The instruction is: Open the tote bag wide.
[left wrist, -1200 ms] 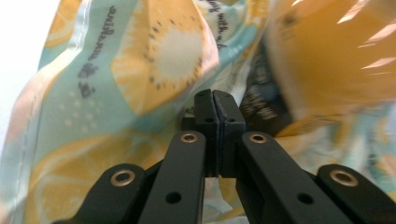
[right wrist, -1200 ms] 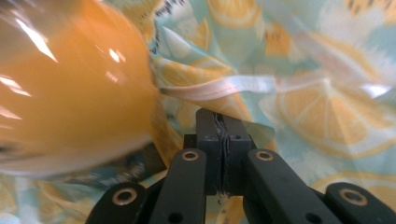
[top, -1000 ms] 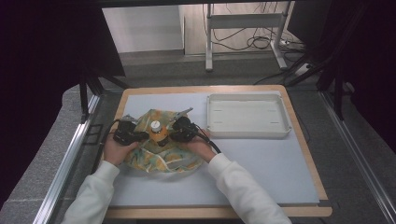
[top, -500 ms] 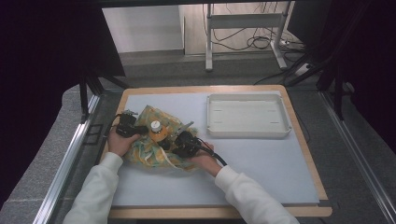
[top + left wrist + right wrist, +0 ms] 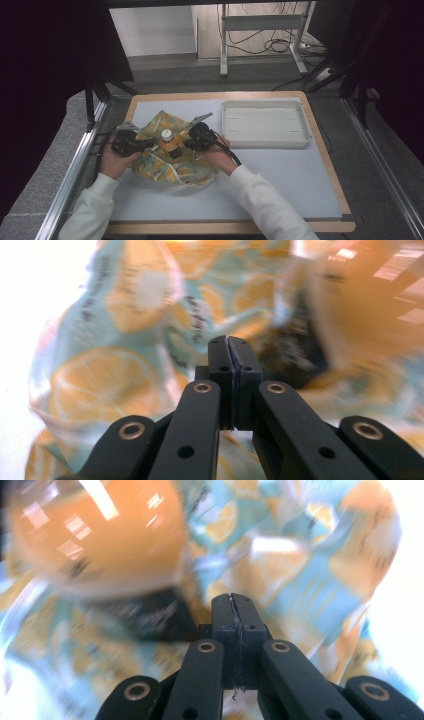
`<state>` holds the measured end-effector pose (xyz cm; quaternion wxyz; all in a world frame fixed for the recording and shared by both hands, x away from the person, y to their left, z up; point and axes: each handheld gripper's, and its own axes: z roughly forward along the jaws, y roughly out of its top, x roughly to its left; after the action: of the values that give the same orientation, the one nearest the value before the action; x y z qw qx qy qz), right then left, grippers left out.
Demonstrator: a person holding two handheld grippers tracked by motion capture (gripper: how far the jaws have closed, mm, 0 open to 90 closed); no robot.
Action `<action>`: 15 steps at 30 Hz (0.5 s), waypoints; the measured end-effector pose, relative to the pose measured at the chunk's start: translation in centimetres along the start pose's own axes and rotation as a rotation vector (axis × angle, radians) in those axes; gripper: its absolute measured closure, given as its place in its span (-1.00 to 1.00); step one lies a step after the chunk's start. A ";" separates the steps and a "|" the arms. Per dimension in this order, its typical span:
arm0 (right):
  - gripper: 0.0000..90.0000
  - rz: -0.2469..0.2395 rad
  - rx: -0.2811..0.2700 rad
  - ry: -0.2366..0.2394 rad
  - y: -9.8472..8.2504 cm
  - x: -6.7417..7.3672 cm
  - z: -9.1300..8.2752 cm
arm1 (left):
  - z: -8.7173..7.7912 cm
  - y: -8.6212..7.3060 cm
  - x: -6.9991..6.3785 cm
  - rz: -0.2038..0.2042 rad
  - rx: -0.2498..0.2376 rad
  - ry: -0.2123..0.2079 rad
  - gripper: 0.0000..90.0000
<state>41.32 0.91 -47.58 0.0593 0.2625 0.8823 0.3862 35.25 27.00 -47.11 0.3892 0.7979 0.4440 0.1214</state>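
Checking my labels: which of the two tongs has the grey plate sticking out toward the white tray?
The right tongs, beside the bottle on the tray's side; the left tongs lie toward the table's left edge.

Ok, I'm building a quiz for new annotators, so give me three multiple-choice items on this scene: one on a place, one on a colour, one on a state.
1. Where does the white tray sit?
A. right of the patterned cloth
B. on top of the cloth
C. on the floor

2. What colour is the bottle on the cloth?
A. green
B. orange with a pale cap
C. black

3. How do the left tongs stand?
A. wide open
C. shut
B. clamped round the tray

Key: 1 A, the high view shows the tray on the mat beside the cloth; 2 B, its body is orange in every view; 3 C, the left gripper view shows the jaws pressed together.
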 end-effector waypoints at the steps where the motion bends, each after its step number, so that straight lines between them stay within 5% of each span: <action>1: 0.98 0.003 0.002 -0.001 0.4 -0.3 0.3 | 0.0 0.0 -0.4 0.002 -0.001 -0.001 1.00; 8: 0.98 0.026 0.040 0.036 1.6 -1.5 2.9 | 2.7 -0.6 -0.4 0.004 0.089 -0.027 1.00; 15: 0.98 0.030 0.063 0.029 1.9 -2.4 4.4 | 3.2 -2.4 -0.2 0.000 0.150 -0.049 1.00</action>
<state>45.52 3.58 -49.51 0.0326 0.2719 0.8908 0.3627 35.41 25.89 -50.93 0.3390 0.8276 0.4421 0.0679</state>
